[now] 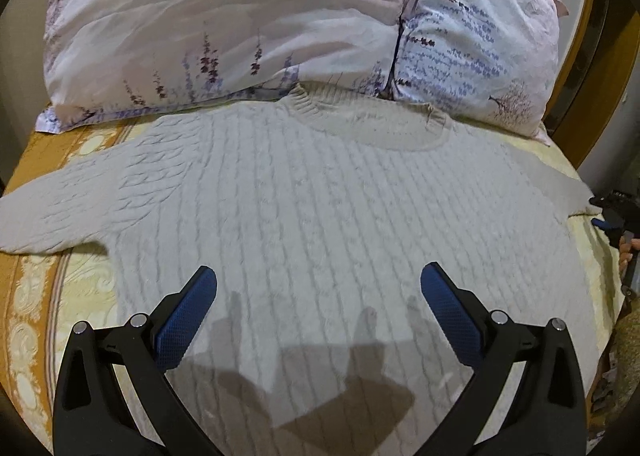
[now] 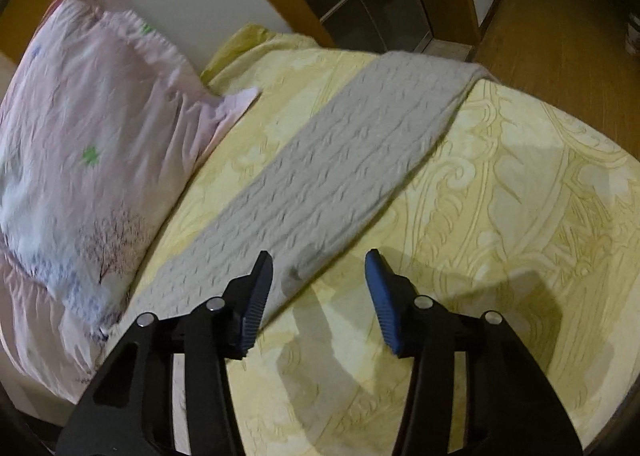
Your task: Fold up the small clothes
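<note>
A pale grey cable-knit sweater [image 1: 320, 208] lies spread flat on the bed, its collar toward the pillow and its left sleeve [image 1: 60, 216] stretched out to the side. My left gripper [image 1: 318, 276] hovers open above the sweater's body with nothing between its blue pads. In the right wrist view the sweater's other sleeve [image 2: 352, 160] runs diagonally across the bedspread to the bed's far edge. My right gripper [image 2: 318, 260] stands above the near part of that sleeve, its jaws apart and not pressing on the knit. Part of the right gripper [image 1: 616, 212] shows at the right edge of the left wrist view.
A floral pillow [image 1: 240, 24] lies at the head of the bed, touching the sweater's collar; it is the same pillow [image 2: 80, 116] seen left of the sleeve. A yellow patterned bedspread [image 2: 500, 196] covers the bed. Wooden floor [image 2: 540, 16] lies beyond the bed's far edge.
</note>
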The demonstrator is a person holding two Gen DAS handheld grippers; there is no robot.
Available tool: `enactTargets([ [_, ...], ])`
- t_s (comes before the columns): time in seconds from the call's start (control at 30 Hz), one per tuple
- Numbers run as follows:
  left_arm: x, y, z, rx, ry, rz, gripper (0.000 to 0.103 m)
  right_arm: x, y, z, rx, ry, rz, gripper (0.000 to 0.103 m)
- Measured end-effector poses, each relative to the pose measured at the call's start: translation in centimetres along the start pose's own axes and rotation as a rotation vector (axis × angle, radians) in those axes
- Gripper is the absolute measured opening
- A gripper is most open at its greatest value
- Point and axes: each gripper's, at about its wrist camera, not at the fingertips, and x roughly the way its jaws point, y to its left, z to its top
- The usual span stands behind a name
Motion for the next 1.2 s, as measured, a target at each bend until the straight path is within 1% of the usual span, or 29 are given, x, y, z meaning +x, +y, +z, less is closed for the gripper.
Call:
enactTargets([
  [0.07,0.5,-0.1,0.4,-0.010,0.004,-0.024,0.102,0.5,0.1,0.5,0.010,0.010,0.027,0.045],
  [0.13,1.0,-0.2,0.7,-0.013,0.007,-0.030,0.102,0.6,0.3,0.6,0.000,0.011,0.036,0.040],
  [0.17,1.2,-0.2,0.8,-0.014,0.010,-0.031,0.102,0.9,0.3,0.8,0.007,0.019,0.050,0.033],
  [0.2,1.3,-0.3,0.9,-0.016,0.011,-0.033,0.102,1.0,0.0,0.8,0.025,0.021,0.060,0.028],
  [0.3,1.6,0.0,1.2,-0.035,0.010,-0.048,0.102,1.1,-1.2,1.3,0.088,-0.007,0.066,0.018],
  [0.37,1.8,0.3,1.4,-0.051,0.008,-0.066,0.102,1.1,-1.8,1.6,0.110,-0.030,0.066,0.018],
  [0.43,1.9,0.5,1.5,-0.066,0.007,-0.076,0.102,1.0,-1.9,1.8,0.110,-0.054,0.041,0.018],
  [0.47,2.0,0.7,1.6,-0.074,0.006,-0.087,0.102,0.9,-1.8,1.8,0.099,-0.065,0.025,0.016],
  [0.5,2.0,0.9,1.6,-0.079,0.005,-0.091,0.102,1.0,-1.4,1.9,0.074,-0.073,0.002,0.011],
  [0.57,2.1,1.2,1.8,-0.094,0.002,-0.104,0.102,0.7,-0.6,1.7,0.030,-0.097,-0.021,0.009],
  [0.63,2.2,1.6,1.8,-0.114,-0.001,-0.124,0.102,-0.2,1.1,1.5,-0.044,-0.145,-0.035,0.008],
  [0.73,2.3,2.0,1.9,-0.140,-0.002,-0.143,0.102,-2.0,4.2,0.9,-0.145,-0.197,-0.007,0.007],
  [0.8,2.4,2.1,1.9,-0.149,-0.003,-0.154,0.102,-3.1,6.6,0.0,-0.207,-0.205,0.050,0.007],
  [0.9,2.5,2.3,1.9,-0.162,-0.004,-0.166,0.102,-4.4,11.4,-2.6,-0.329,-0.181,0.166,0.007],
  [0.93,2.5,2.3,1.9,-0.167,-0.004,-0.171,0.102,-4.6,13.5,-4.1,-0.388,-0.158,0.209,0.007],
  [1.0,2.7,2.3,1.9,-0.181,-0.001,-0.188,0.102,-4.5,16.4,-6.9,-0.480,-0.107,0.269,0.007],
  [1.03,2.7,2.3,1.9,-0.187,0.000,-0.195,0.102,-4.0,18.1,-8.9,-0.539,-0.059,0.299,0.007],
  [1.1,2.8,2.2,2.0,-0.195,-0.002,-0.208,0.102,-2.8,20.1,-12.0,-0.609,0.026,0.328,0.007],
  [1.13,2.8,2.1,2.0,-0.198,-0.004,-0.216,0.102,-1.7,21.1,-13.9,-0.643,0.089,0.333,0.007],
  [1.2,2.8,2.0,2.1,-0.203,-0.006,-0.232,0.102,0.7,22.2,-16.8,-0.696,0.186,0.312,0.007],
])
